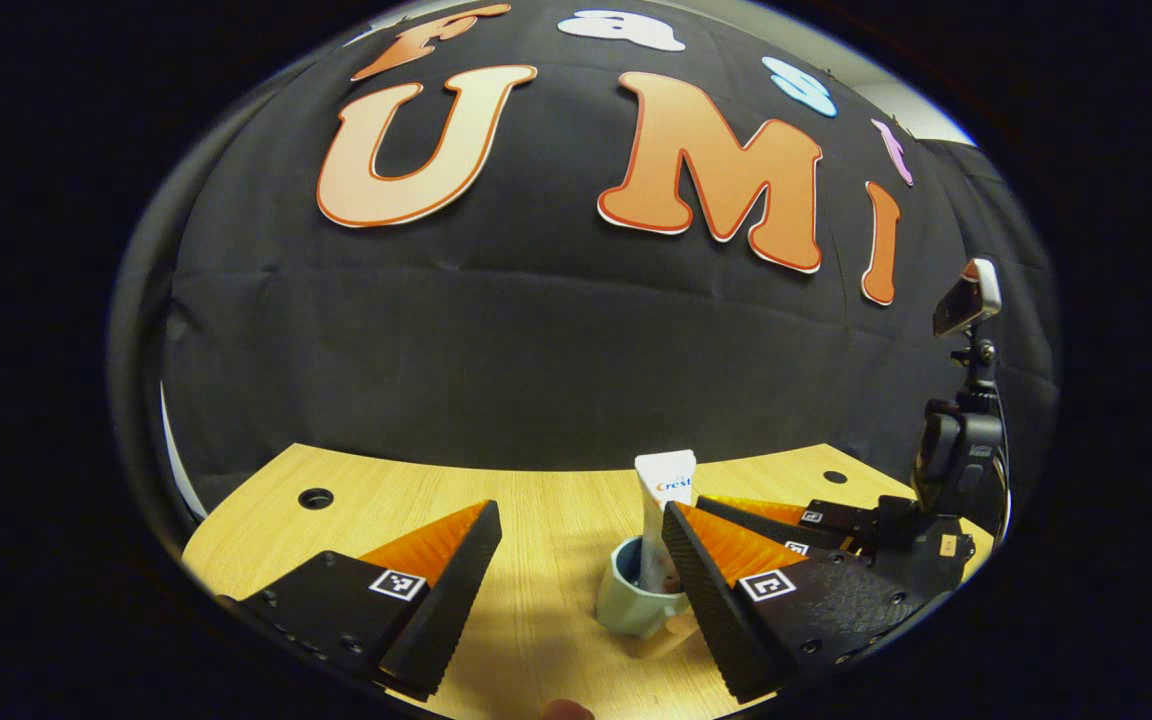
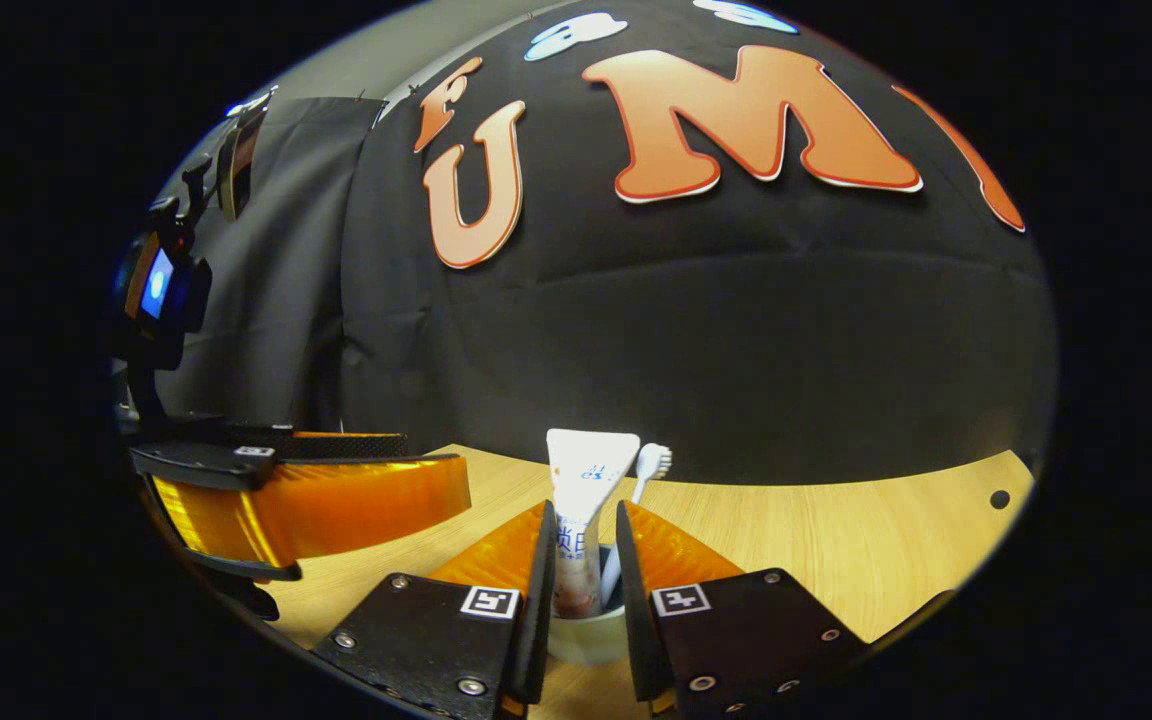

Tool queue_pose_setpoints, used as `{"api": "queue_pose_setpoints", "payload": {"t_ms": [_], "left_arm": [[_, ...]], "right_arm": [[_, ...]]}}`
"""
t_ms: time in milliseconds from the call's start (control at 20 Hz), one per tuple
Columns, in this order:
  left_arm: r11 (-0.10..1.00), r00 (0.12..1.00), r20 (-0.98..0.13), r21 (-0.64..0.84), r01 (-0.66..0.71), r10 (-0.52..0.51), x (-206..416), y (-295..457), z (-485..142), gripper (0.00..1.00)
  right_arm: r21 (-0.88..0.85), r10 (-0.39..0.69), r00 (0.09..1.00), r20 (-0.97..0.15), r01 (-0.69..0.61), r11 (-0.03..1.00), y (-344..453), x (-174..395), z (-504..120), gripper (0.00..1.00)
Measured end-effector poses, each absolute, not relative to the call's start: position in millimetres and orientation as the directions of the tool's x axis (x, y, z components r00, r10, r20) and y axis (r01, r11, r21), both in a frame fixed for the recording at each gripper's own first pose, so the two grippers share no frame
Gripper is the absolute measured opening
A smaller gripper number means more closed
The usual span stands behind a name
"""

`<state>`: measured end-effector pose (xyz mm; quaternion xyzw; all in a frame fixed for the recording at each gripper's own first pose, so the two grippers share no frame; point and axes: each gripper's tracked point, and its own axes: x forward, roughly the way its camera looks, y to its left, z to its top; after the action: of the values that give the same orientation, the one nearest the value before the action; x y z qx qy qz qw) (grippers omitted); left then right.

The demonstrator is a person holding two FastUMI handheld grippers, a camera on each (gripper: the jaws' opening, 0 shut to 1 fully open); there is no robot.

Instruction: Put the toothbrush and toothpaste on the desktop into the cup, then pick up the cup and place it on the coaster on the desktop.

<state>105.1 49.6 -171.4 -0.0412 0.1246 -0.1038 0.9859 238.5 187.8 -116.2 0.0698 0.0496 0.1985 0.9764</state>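
Cup [image 2: 584,628] sits between the right gripper [image 2: 581,560] fingers, which are drawn in close on either side of it, though whether both actually press its wall I cannot tell. Standing up out of the cup are the toothpaste [image 2: 584,490] tube and, just beside it, the toothbrush [image 2: 648,466] with its head up. Over in the left gripper view, the left gripper [image 1: 581,560] hangs with jaws spread wide and nothing between them; beyond it the cup [image 1: 636,600] stands on the wooden tabletop [image 1: 556,500], well in from the far edge, toothpaste [image 1: 658,520] upright inside. The right gripper [image 1: 786,530] reaches in against the cup there.
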Motion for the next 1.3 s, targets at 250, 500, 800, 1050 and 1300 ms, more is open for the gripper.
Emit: {"api": "queue_pose_setpoints", "payload": {"t_ms": [250, 500, 800, 1050, 1300], "left_arm": [[0.964, 0.917, -0.307, -0.15, 0.218, -0.255, 95, 35, -181, 0.98], [0.96, 0.86, -0.432, -0.18, 0.213, -0.271, 78, 26, -202, 0.98], [0.968, 0.773, -0.583, -0.176, 0.179, -0.249, 70, 14, -250, 0.98], [0.983, 0.697, -0.694, -0.105, 0.149, -0.18, 65, 24, -278, 0.98], [0.983, 0.645, -0.75, -0.042, 0.178, -0.149, 68, 16, -283, 0.97]], "right_arm": [[0.158, 0.332, 0.943, -0.026, -0.324, 0.933, 143, 216, -85, 0.52], [0.091, 0.29, 0.957, 0.007, -0.289, 0.953, 113, 188, -55, 0.69], [0.076, 0.262, 0.965, 0.031, -0.263, 0.962, 83, 163, -35, 0.86], [0.132, 0.217, 0.975, 0.041, -0.22, 0.967, 55, 144, -20, 0.87], [0.133, 0.206, 0.978, 0.04, -0.209, 0.969, 35, 109, -12, 0.87]]}}
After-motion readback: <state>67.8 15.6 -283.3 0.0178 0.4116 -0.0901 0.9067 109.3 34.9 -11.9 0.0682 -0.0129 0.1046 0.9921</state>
